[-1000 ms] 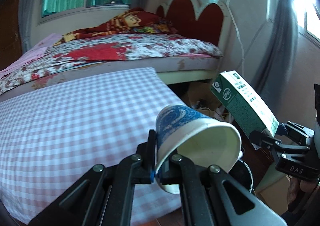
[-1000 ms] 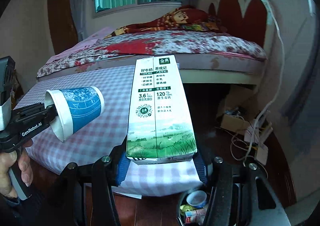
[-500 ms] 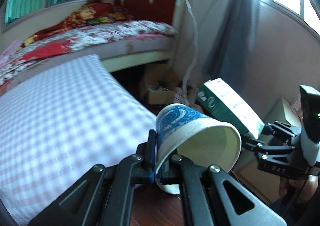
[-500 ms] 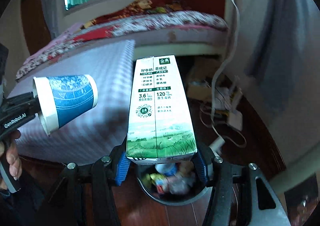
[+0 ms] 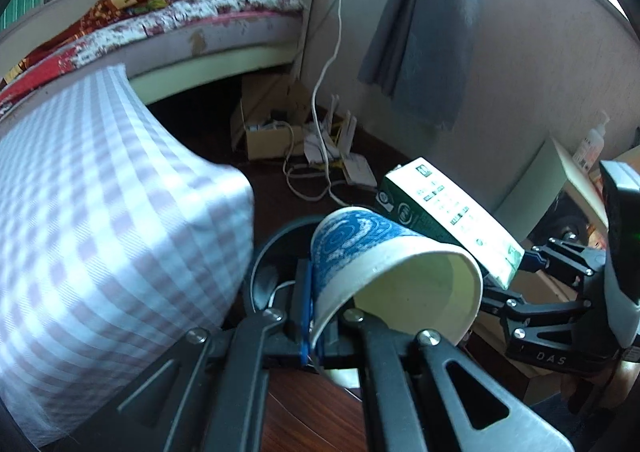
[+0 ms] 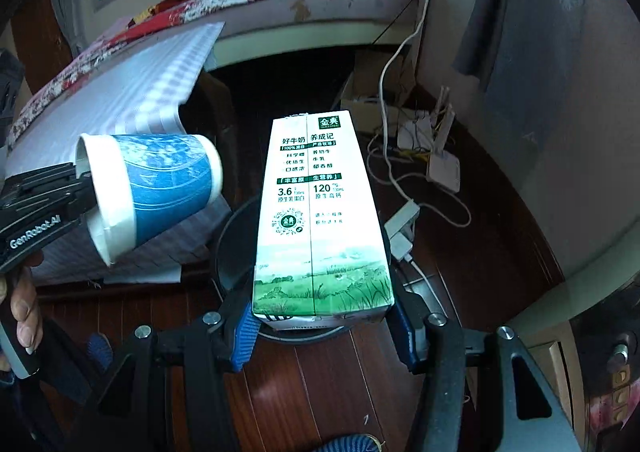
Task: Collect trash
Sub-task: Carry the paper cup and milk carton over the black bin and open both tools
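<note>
— Where's the trash right now?

— Both pieces are in my grip. My left gripper (image 5: 320, 336) is pinched on the rim of the paper cup (image 5: 384, 272), one finger inside the wall and one outside, with the cup tipped on its side. My right gripper (image 6: 324, 326) is clamped across the base of the milk carton (image 6: 320, 220), which points forward over the dark bin (image 6: 236, 236) on the floor.

— What could go wrong?

— The cup hangs nearer the checked cloth (image 5: 100, 212) than the bin's middle, I think, though the fisheye bends things. Let go here and it could clip the bin's rim and roll off. The carton is long, so it might land across the rim and tip out among the cables (image 6: 404, 180).
</note>
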The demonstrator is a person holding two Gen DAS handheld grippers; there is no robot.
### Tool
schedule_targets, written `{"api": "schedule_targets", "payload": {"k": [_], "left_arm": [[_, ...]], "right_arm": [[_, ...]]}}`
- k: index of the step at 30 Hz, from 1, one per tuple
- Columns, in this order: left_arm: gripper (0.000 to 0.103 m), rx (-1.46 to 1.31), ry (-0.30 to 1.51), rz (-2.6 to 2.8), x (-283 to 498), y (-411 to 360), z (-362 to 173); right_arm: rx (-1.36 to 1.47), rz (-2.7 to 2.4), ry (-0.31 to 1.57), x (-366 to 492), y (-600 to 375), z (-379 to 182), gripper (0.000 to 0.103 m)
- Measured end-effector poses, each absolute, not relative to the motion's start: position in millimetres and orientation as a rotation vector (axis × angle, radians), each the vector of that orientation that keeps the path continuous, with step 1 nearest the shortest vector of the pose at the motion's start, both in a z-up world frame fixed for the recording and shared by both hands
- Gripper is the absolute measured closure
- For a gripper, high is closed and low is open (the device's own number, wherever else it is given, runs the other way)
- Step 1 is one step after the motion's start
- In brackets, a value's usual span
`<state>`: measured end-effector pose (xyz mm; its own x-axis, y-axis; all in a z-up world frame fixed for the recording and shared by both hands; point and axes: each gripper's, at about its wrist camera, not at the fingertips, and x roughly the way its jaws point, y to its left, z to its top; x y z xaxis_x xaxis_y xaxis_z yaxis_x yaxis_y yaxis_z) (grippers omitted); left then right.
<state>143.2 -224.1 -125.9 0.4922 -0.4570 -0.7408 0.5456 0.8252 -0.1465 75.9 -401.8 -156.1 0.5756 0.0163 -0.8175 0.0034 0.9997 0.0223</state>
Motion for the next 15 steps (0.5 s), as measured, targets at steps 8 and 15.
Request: {"api": "schedule_targets", "payload": {"k": [8,15], "left_arm": [[0.100,0.098,0.937,-0.580,162,-239,-163],[0.056,0.078,1.021,-0.571,175,-246,-199]], "right_arm": [[-0.005,0.058,1.044,107,-405,-196,0.046],[-0.053,0.027,1.133,136,-410,-235,0.015]]}}
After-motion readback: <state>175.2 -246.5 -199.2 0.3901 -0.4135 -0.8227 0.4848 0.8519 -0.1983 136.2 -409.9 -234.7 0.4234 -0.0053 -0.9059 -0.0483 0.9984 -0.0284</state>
